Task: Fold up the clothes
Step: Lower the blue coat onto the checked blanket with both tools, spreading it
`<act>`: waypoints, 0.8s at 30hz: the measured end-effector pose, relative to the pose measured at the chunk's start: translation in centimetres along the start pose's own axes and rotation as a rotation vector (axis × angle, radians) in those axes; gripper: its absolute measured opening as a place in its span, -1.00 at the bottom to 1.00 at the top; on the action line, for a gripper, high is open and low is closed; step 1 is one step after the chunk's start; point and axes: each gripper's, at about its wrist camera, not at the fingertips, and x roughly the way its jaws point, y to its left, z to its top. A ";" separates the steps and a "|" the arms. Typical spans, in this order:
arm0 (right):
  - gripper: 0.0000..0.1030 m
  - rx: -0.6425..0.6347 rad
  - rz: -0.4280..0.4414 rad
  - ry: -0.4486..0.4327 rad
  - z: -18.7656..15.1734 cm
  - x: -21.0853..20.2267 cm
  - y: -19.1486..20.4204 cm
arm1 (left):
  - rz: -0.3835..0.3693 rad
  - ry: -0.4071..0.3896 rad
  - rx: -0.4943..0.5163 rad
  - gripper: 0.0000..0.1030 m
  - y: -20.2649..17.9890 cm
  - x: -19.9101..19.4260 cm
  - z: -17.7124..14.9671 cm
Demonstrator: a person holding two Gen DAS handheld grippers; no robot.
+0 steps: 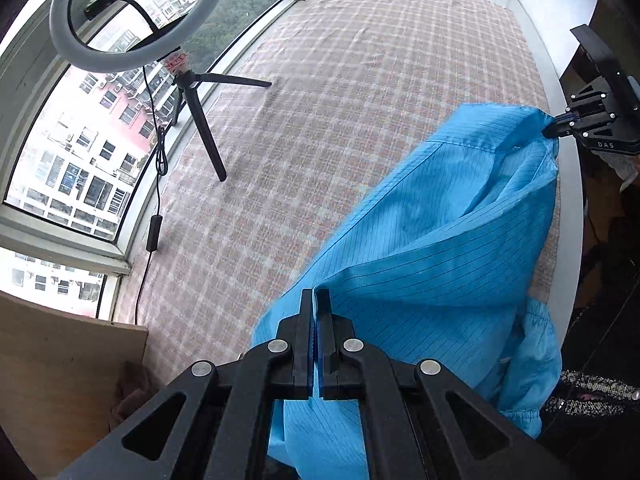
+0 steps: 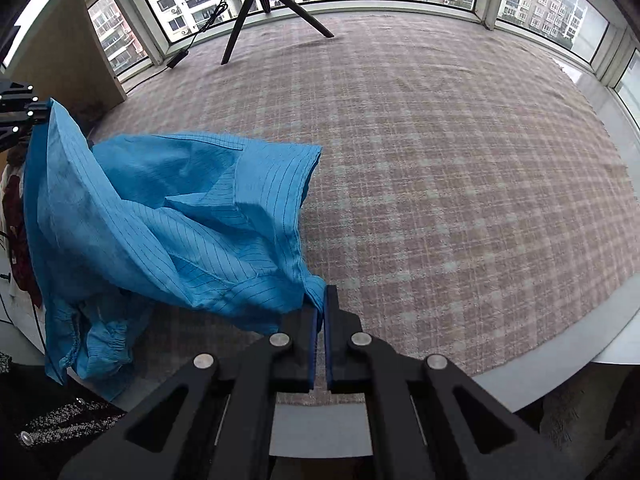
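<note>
The left gripper (image 1: 317, 300) is clamped on 1 edge of the blue garment (image 1: 432, 248), which hangs stretched above the checked cloth (image 1: 320, 120). The right gripper (image 2: 322, 304) pinches the garment's other edge, fingers closed on fabric.

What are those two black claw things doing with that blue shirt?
A person is holding a gripper in each hand. The left gripper and the right gripper are each pinched shut on the blue garment, lifting it so it hangs between them above the checked cloth on the table. Nothing is folded yet. A ring light on a tripod stands by the window.
</note>
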 end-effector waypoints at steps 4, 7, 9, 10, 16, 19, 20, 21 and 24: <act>-0.95 0.042 -0.010 0.068 -1.0 2.2 -1.9 | -0.091 0.131 0.041 -1.00 -1.5 7.0 0.3; -0.95 0.037 0.002 0.115 -1.5 3.1 -2.5 | -0.167 0.159 0.037 -1.00 -2.7 7.8 -2.6; -0.89 0.043 0.031 0.135 -1.5 3.2 -2.9 | -0.184 0.160 -0.007 -0.99 -2.8 7.1 -4.8; -0.85 0.053 0.044 0.145 -1.3 3.2 -3.1 | -0.191 0.150 -0.041 -0.96 -2.5 6.6 -5.7; -0.36 0.054 0.130 0.135 1.8 1.6 -3.9 | -0.238 0.034 -0.219 -0.56 0.2 2.2 -9.6; 0.03 -0.006 0.128 0.140 3.0 2.2 -2.8 | -0.168 0.002 -0.234 -0.28 2.9 1.9 -9.3; 0.03 -0.027 0.108 0.152 3.3 2.8 -2.4 | -0.139 0.005 -0.238 -0.28 4.0 2.4 -8.9; 0.03 -0.047 0.090 0.167 3.5 3.4 -2.1 | -0.121 0.013 -0.249 -0.28 5.0 3.1 -8.6; 0.03 -0.078 0.075 0.229 2.7 5.4 -2.1 | -0.213 0.072 -0.296 -0.12 7.6 6.8 -8.1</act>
